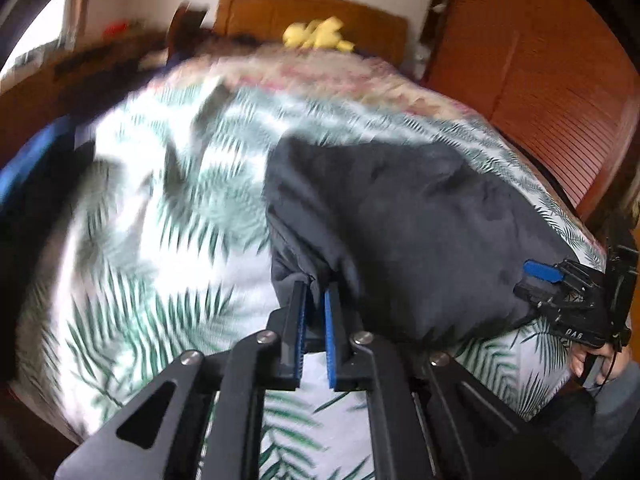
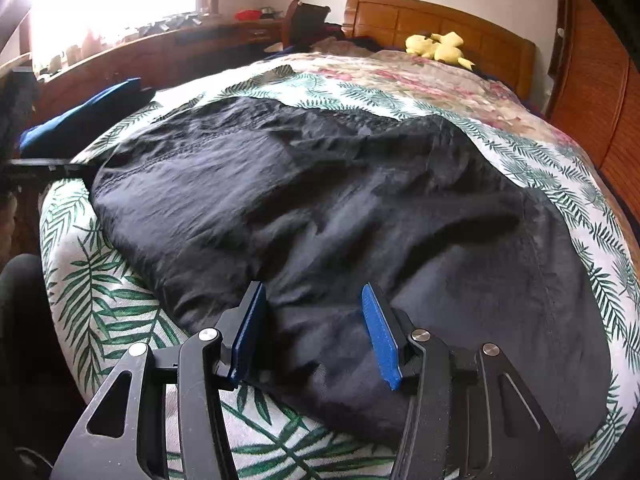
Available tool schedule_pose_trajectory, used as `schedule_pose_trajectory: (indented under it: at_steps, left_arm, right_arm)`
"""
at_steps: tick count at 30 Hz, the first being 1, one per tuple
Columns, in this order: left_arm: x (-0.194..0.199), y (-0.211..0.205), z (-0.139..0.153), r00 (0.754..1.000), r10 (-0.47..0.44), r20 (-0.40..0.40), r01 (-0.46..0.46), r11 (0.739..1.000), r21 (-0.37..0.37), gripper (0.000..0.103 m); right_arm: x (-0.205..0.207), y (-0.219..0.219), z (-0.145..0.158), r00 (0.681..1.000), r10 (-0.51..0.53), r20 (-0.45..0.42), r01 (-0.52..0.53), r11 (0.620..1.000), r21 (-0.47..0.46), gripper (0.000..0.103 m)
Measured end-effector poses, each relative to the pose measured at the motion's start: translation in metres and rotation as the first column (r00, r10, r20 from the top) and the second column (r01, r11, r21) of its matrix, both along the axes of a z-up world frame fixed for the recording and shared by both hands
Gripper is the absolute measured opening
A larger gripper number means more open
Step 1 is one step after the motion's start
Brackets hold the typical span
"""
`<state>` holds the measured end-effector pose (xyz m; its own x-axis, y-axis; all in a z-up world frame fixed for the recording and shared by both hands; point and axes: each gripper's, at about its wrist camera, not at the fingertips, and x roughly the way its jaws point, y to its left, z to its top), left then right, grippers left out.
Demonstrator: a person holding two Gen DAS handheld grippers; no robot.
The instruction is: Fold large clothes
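**Fold barely begun, one edge pinched**

The left gripper [image 1: 314, 292] has its blue pads nearly together, pinching the near edge of the dark garment [image 2: 320, 208]; fabric bunches just ahead of its tips. The right gripper [image 2: 314, 300] stands wide apart, holding nothing, with the garment spread directly before and beneath it on the leaf-print bedspread [image 2: 100, 300]. Judging by this, the garment lies mostly flat and rumpled, so nearly all folding remains

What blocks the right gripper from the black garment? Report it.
Nothing visible does. The right gripper hangs with jaws open directly over the near edge of the black garment, which lies spread on the leaf-print bedspread. Only bare fabric lies between the jaws.
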<state>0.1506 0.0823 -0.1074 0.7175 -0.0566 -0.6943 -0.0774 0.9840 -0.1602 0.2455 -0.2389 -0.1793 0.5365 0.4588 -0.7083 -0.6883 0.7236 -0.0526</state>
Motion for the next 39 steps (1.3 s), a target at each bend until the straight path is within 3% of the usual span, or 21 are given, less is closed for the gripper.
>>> schedule_pose_trajectory:
  at_steps: [5,9,18,23,26,29,32,39]
  left_arm:
    - [0.018,-0.047,0.057,0.993,-0.066,0.101,0.058,0.995,0.079,0.002]
    - [0.038,-0.094,0.085,0.979,-0.146,0.143,0.128,0.983,0.129,0.001]
    - [0.091,-0.224,0.104,0.917,-0.363,0.162,0.348,0.930,0.118,0.001]
    - [0.104,-0.297,0.095,0.860,-0.496,0.122,0.483,0.867,0.123,0.001]
    - [0.109,-0.314,0.082,0.853,-0.515,0.083,0.506,0.856,0.110,0.001]
    - [0.101,-0.315,0.079,0.861,-0.503,0.077,0.492,0.861,0.130,0.001]
    - [0.101,-0.303,0.080,0.867,-0.494,0.066,0.489,0.869,0.072,0.001]
    - [0.077,-0.281,0.095,0.865,-0.485,0.129,0.474,0.874,0.111,0.004]
  right_arm:
    - [-0.004,-0.018,0.008,1.000,-0.003,0.008,0.003,1.000,0.021,0.051]
    - [-0.007,-0.048,0.015,0.999,-0.043,0.024,0.042,0.998,0.043,0.050]
    - [-0.007,-0.140,0.023,0.984,-0.177,-0.005,0.176,0.974,0.145,0.050]
    - [-0.004,-0.177,0.024,0.975,-0.222,-0.022,0.223,0.958,0.182,0.050]
    - [0.001,-0.190,0.020,0.971,-0.233,-0.046,0.237,0.951,0.196,0.050]
    - [-0.001,-0.196,0.017,0.968,-0.244,-0.054,0.250,0.949,0.193,0.050]
    - [-0.006,-0.199,0.017,0.968,-0.245,-0.051,0.250,0.949,0.193,0.050]
    - [-0.007,-0.191,0.030,0.970,-0.241,-0.029,0.242,0.951,0.192,0.050]
